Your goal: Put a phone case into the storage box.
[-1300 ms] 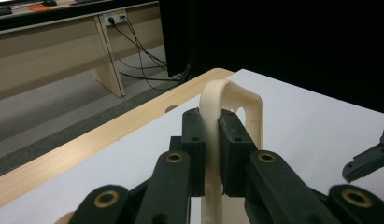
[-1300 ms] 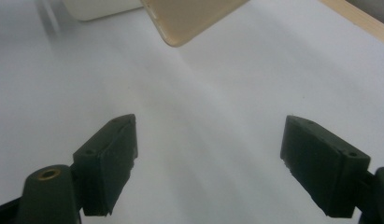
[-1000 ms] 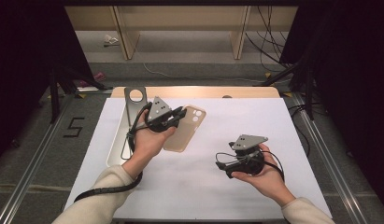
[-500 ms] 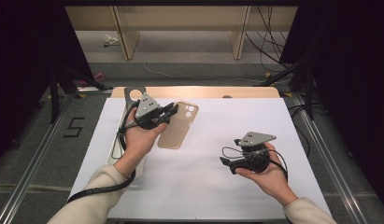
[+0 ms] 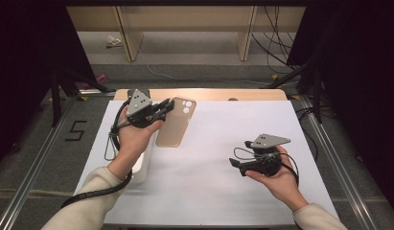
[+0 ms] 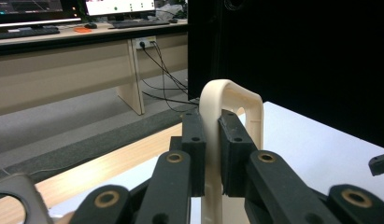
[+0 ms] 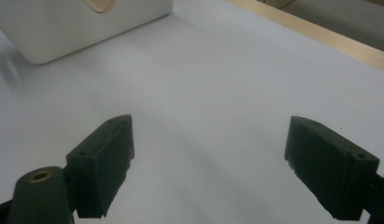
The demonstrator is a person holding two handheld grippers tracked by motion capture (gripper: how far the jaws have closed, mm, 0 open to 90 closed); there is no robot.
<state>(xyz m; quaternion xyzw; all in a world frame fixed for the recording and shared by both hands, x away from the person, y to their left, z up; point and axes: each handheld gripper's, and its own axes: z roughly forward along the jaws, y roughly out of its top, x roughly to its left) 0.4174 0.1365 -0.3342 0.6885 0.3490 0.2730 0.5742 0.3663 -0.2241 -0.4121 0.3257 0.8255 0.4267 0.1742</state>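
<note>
My left gripper (image 5: 167,107) pinches the phone case (image 5: 176,122) edge, long axis running away; my right gripper (image 5: 234,164) waits open, well apart.

One beige phone case (image 5: 177,122) up at the far left, one white tray (image 5: 143,165) on the near left, two grippers: the left gripper (image 5: 162,108), the right gripper (image 5: 236,164). One white table (image 5: 223,191).
</note>
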